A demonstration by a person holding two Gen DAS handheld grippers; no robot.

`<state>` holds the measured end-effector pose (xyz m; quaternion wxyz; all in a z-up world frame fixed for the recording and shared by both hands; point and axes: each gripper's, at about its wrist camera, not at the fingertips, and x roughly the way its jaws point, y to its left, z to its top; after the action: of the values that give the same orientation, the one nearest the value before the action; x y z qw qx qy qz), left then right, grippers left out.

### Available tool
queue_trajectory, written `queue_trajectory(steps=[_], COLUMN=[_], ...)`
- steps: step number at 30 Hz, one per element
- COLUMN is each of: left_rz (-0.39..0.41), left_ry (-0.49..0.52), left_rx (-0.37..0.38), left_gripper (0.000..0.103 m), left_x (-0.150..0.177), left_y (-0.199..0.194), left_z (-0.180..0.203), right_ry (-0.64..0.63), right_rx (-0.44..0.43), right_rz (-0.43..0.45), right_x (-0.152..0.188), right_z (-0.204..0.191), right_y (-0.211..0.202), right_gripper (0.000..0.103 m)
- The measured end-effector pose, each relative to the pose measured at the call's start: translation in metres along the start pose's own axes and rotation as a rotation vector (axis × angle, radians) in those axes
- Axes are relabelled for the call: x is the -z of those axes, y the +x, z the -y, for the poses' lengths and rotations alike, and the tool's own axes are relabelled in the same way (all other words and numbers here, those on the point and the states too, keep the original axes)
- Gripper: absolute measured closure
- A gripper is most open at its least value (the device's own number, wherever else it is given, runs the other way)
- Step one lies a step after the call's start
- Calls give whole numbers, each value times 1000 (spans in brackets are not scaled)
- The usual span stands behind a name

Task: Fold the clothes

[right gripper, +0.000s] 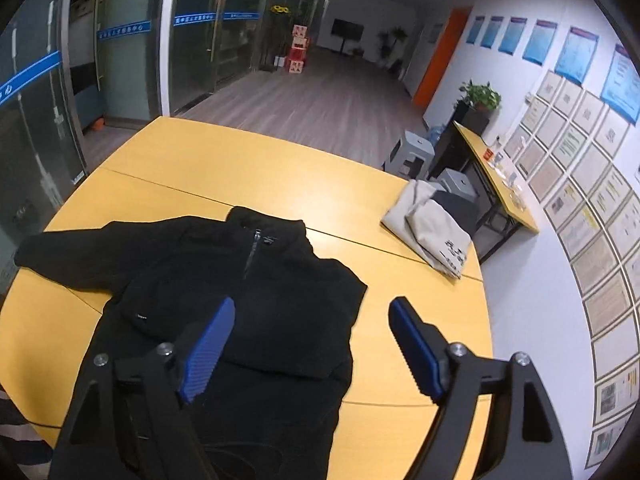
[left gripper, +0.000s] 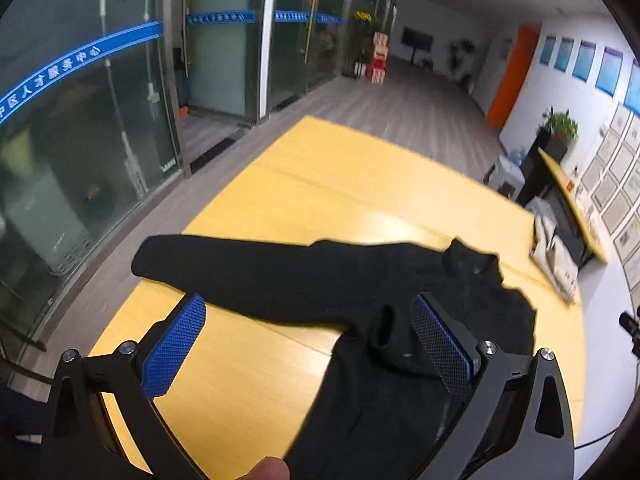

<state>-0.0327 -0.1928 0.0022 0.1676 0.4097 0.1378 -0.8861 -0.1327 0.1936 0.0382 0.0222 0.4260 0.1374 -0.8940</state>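
Note:
A black zip-neck fleece jacket (right gripper: 224, 292) lies front up on the yellow table (right gripper: 248, 168), collar away from me. Its right sleeve is folded in across the chest, with the cuff (left gripper: 386, 328) near my left gripper. Its left sleeve (left gripper: 224, 264) stretches out flat toward the table's left edge. My left gripper (left gripper: 308, 316) is open and empty, hovering over the sleeve and armpit area. My right gripper (right gripper: 312, 312) is open and empty, above the jacket's right edge.
A folded beige and grey garment (right gripper: 436, 224) lies at the table's far right edge. Grey stools (right gripper: 412, 152) and a narrow side table (right gripper: 500, 184) stand beyond it by the wall. Glass doors (left gripper: 100, 128) run along the left.

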Motion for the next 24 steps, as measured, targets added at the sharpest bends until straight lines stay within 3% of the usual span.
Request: queue_trajectory(steps=[5, 12, 14, 18, 22, 23, 24], left_rz=[-56, -66, -83, -126, -150, -155, -158], left_ry=[-30, -78, -97, -143, -184, -195, -210], left_rx=[-75, -159, -177, -220, -259, -269, -273], left_gripper=[0, 0, 0, 0, 0, 0, 0], left_x=[10, 27, 32, 42, 48, 48, 48], left_y=[49, 73, 85, 114, 142, 149, 155], left_z=[-26, -73, -84, -107, -132, -139, -146], right_ry=[32, -15, -44, -131, -266, -295, -330], right_rx=[-95, -273, -268, -169, -134, -153, -167], right_rz=[-61, -95, -123, -174, -249, -242, -215], right_x=[1, 2, 6, 18, 38, 41, 42], right_z=[-49, -143, -175, -228, -278, -289, -299], right_y=[46, 138, 183, 266, 313, 313, 308], right_gripper=[20, 20, 20, 23, 29, 29, 36])
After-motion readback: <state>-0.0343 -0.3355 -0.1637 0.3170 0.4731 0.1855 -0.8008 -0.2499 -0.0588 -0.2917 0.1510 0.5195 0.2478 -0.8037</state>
